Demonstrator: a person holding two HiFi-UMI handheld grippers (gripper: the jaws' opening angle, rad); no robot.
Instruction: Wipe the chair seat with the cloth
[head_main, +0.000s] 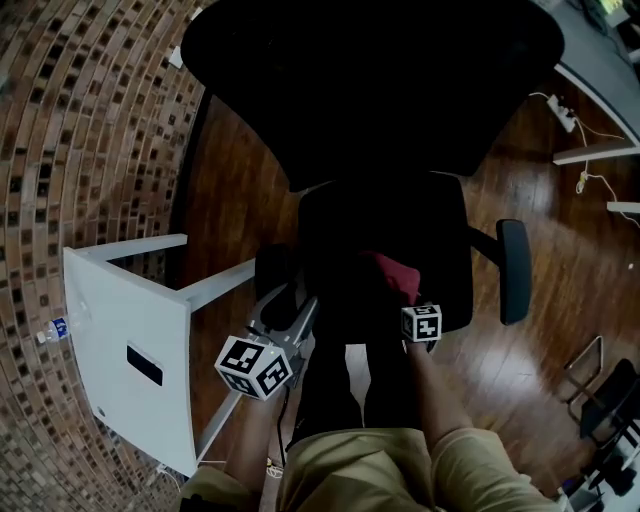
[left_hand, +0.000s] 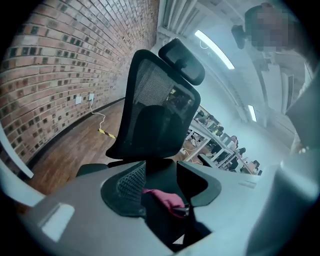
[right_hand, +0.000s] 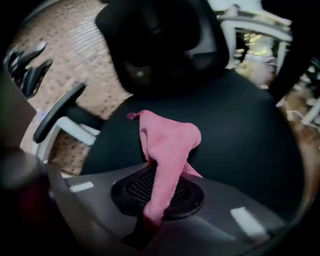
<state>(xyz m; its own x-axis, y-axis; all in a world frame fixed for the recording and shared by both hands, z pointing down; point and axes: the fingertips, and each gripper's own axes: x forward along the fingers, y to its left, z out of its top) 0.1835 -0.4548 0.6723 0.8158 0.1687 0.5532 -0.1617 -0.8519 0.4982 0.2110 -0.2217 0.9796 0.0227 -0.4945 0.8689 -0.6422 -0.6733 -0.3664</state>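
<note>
The wooden floor (head_main: 250, 190) and a brick wall (left_hand: 50, 65) fill the background. A black office chair (head_main: 370, 90) stands in the middle, with its tall mesh backrest (left_hand: 155, 110) and headrest (left_hand: 182, 60) upright. In the head view one armrest (head_main: 515, 270) shows at the right side of the seat (right_hand: 240, 135). A white tabletop (head_main: 130, 330) stands just beside the chair, at the person's left. The pink cloth (right_hand: 167, 142) lies on the front part of the seat, a little bunched, and one end of it runs back into the right gripper (right_hand: 157, 187). The jaws of this gripper are closed together on that end of the cloth, so the cloth is pinched between them while its other part rests on the seat. The left gripper (left_hand: 161, 172) is near the front left edge of the seat, low and pointing toward the backrest. Its jaws stand apart and nothing is between them; the cloth shows only farther away, past them.
</note>
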